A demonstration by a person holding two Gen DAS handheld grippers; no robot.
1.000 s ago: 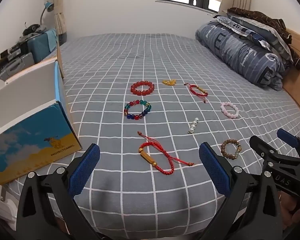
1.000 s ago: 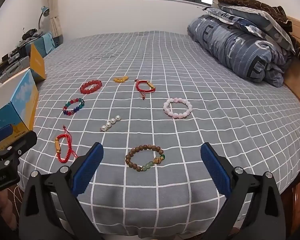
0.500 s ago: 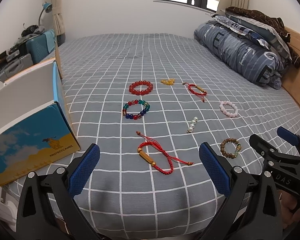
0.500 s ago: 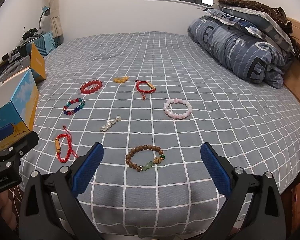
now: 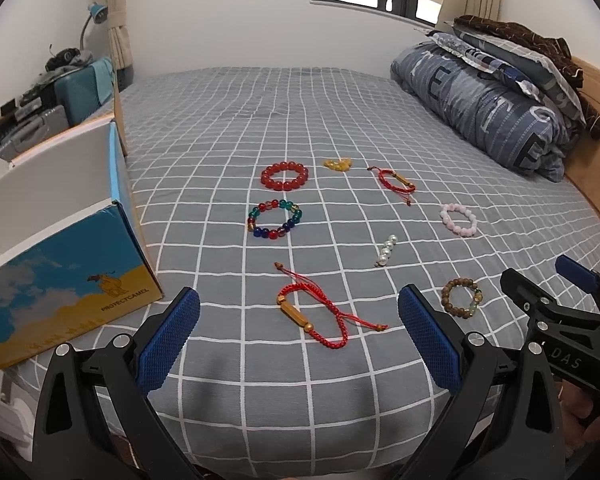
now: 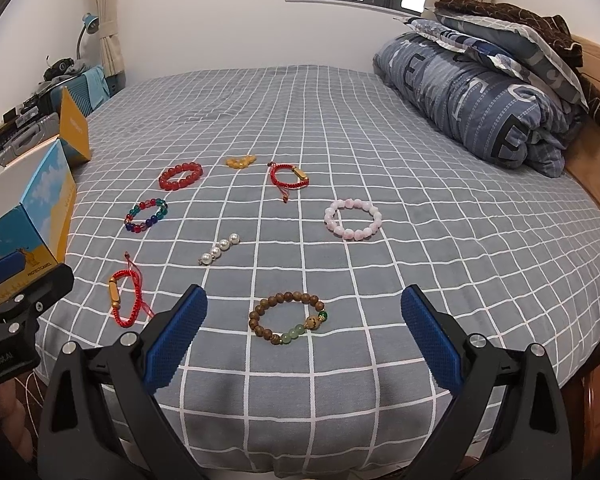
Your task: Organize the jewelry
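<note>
Several bracelets lie on a grey checked bed. My left gripper (image 5: 298,338) is open and empty, just short of a red cord bracelet (image 5: 316,314). My right gripper (image 6: 303,338) is open and empty, just short of a brown wooden bead bracelet (image 6: 288,322), which also shows in the left wrist view (image 5: 460,302). Farther off lie a multicolour bead bracelet (image 5: 275,220), a red bead bracelet (image 5: 285,176), a pearl strand (image 6: 219,249), a pink bead bracelet (image 6: 353,219), a second red cord bracelet (image 6: 288,175) and a small amber piece (image 6: 241,161).
An open blue and yellow cardboard box (image 5: 60,280) stands at the bed's left edge. A folded blue quilt and pillows (image 6: 484,100) lie at the right by the wooden headboard. Suitcases and clutter (image 5: 40,100) stand at the far left.
Both grippers have stayed open over the bed's near edge. The views have shifted only slightly; no jewelry has moved.
</note>
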